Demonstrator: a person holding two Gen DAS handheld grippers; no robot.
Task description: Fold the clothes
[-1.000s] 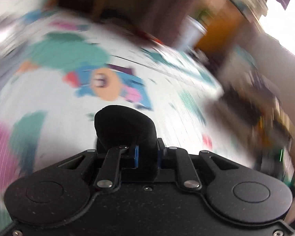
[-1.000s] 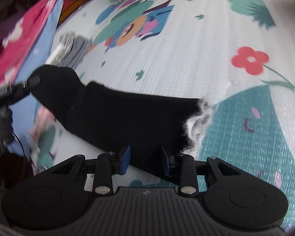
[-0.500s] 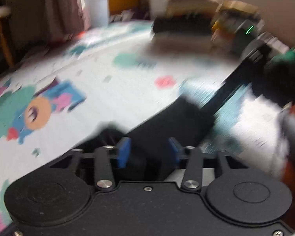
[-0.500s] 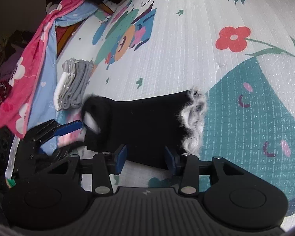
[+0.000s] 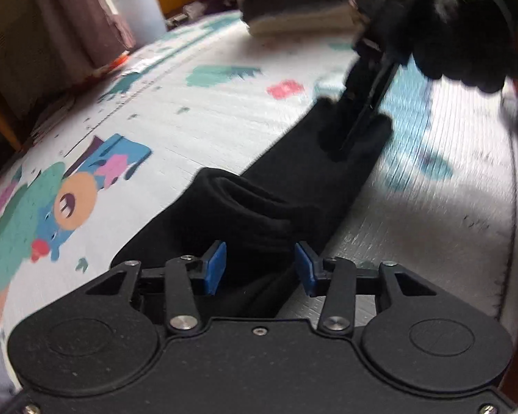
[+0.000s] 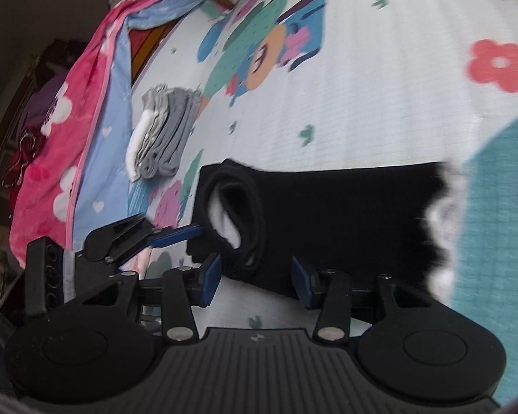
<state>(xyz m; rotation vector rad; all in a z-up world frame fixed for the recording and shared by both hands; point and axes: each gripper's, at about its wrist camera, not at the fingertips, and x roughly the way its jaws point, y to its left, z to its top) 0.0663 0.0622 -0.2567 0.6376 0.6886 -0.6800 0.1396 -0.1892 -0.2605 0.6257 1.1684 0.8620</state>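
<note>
A black sock (image 5: 259, 207) lies flat on the patterned play mat (image 5: 197, 120); it also shows in the right wrist view (image 6: 328, 214), with a fuzzy white lining at its open cuff (image 6: 445, 227) and its toe end folded over. My left gripper (image 5: 260, 269) is open, its blue pads either side of the folded toe end. My right gripper (image 6: 255, 276) is open just above the sock's near edge. In the left wrist view the right gripper (image 5: 366, 117) stands at the sock's far end. In the right wrist view the left gripper (image 6: 148, 238) is at the left.
A stack of folded grey and white socks (image 6: 162, 131) lies on the mat to the left. A pink and blue blanket (image 6: 76, 117) borders the mat. A white bucket (image 5: 138, 13), a curtain and stacked clutter (image 5: 293, 3) stand past the mat's far edge.
My left gripper carried the sock's toe end over, opened and let it go; the sock now lies flat on the mat. My right gripper stayed open by the sock.
</note>
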